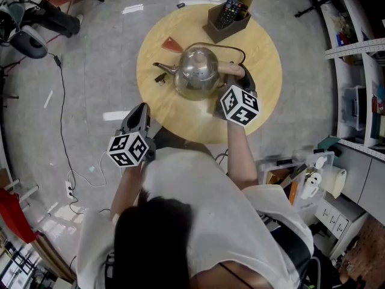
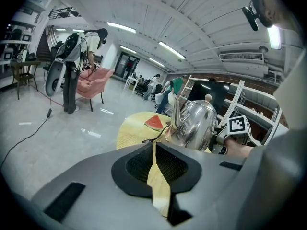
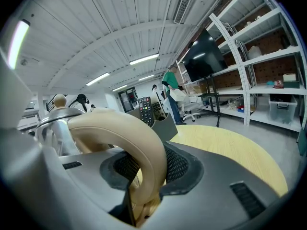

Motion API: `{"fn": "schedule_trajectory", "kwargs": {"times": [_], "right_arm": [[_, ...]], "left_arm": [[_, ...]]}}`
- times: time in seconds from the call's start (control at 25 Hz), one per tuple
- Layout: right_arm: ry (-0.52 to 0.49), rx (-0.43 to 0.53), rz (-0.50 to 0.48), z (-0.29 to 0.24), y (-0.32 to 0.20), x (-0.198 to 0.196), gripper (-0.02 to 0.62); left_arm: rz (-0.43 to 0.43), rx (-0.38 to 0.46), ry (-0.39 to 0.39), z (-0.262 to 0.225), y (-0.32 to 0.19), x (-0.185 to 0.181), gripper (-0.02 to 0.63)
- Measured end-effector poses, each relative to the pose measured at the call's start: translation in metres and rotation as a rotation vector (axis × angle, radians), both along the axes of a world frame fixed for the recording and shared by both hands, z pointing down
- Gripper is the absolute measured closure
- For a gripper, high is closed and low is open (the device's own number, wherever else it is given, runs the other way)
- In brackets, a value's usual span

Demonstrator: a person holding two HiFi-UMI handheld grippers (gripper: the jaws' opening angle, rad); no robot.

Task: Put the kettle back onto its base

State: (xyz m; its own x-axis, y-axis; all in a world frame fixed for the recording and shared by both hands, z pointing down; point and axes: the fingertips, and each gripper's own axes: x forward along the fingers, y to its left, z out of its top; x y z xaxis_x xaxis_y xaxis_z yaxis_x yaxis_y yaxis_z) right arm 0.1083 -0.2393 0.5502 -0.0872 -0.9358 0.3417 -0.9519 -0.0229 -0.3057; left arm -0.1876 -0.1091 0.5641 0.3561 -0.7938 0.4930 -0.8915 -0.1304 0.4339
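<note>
We have the kettle (image 1: 197, 70) upright near the middle of the round wooden counter (image 1: 264, 47), spout to our left, with the right hand-held gripper (image 3: 151, 166) clamped on its pale curved handle (image 3: 129, 133); the right gripper view shows both pads pressed against it. The left hand-held gripper (image 2: 154, 152) hangs off the counter's near edge, well apart from the kettle, its jaws together and nothing between them. Beneath the steel body a tan rim shows, which we take to be the base (image 2: 168, 133), and a black cord (image 1: 231, 47) loops out behind it. So the kettle looks to be over its base already, but we cannot tell whether it is fully seated or just above it. If it is down, what remains, in our judgement, is to let go of the handle and draw the right hand back. A red wedge like a watermelon slice (image 1: 172, 44) and a caddy of remote controls (image 1: 219, 32) sit farther back, clear of the work.
</note>
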Motion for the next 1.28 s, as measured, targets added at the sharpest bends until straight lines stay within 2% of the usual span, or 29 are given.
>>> {"fn": "schedule_trajectory", "kwargs": {"times": [0.56, 1.28], "right_arm": [[0.026, 0.0, -0.025, 0.002, 0.006, -0.001, 0.469], [0.007, -0.015, -0.032, 0.01, 0.011, 0.0, 0.469]], "left_arm": [[0.032, -0.007, 0.005, 0.001, -0.008, 0.007, 0.568], [0.037, 0.006, 0.01, -0.003, -0.018, 0.01, 0.568]]}}
